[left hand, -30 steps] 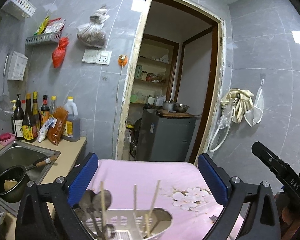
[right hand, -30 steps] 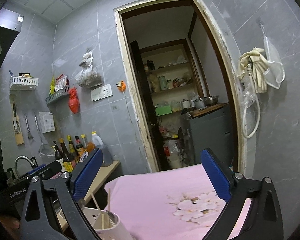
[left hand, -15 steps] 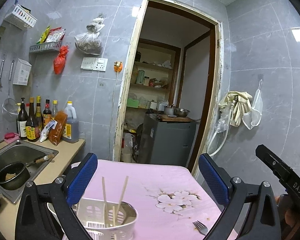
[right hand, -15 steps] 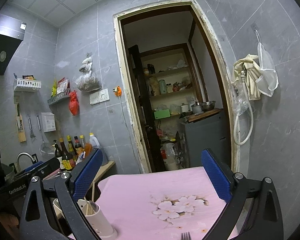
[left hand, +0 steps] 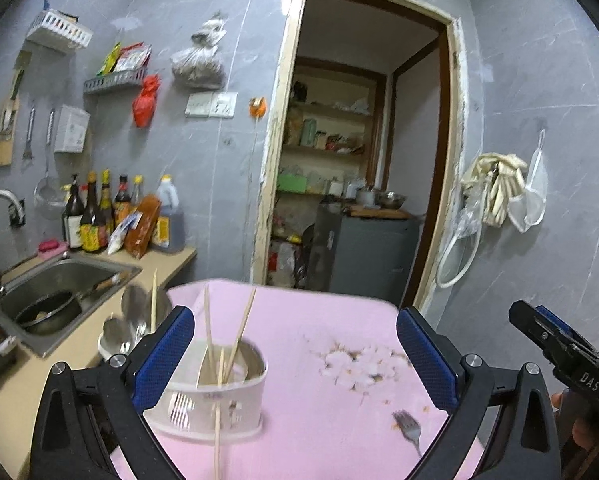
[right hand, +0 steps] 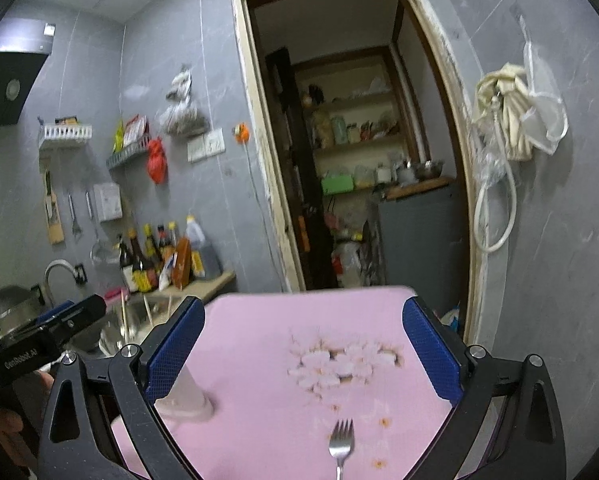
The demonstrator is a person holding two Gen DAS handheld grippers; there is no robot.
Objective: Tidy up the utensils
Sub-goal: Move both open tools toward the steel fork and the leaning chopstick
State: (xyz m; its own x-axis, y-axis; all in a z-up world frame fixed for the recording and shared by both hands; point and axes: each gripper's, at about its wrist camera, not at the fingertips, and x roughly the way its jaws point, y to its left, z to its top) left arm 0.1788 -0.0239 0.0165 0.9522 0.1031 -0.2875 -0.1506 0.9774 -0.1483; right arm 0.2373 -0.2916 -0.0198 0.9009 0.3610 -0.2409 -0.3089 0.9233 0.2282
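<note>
A white slotted utensil holder [left hand: 213, 396] stands on the pink flowered tablecloth [left hand: 319, 336], with several wooden chopsticks [left hand: 241, 328] upright in it and metal spoons [left hand: 133, 312] at its left end. A metal fork [left hand: 408, 429] lies on the cloth to its right; it also shows in the right wrist view [right hand: 340, 446]. My left gripper [left hand: 295, 356] is open and empty, above and behind the holder. My right gripper [right hand: 303, 348] is open and empty, with the fork low between its fingers. The holder's base [right hand: 185, 400] shows by the right gripper's left finger.
A steel sink [left hand: 65, 280] with a black pan [left hand: 47, 312] and a row of sauce bottles [left hand: 115, 216] is at the left. An open doorway [left hand: 355, 160] with shelves and a grey cabinet is behind the table. Gloves hang on the right wall [left hand: 499, 188].
Both grippers have pulled back and tilted down. The holder, its chopsticks and the fork now sit further into view. Both grippers stay open.
</note>
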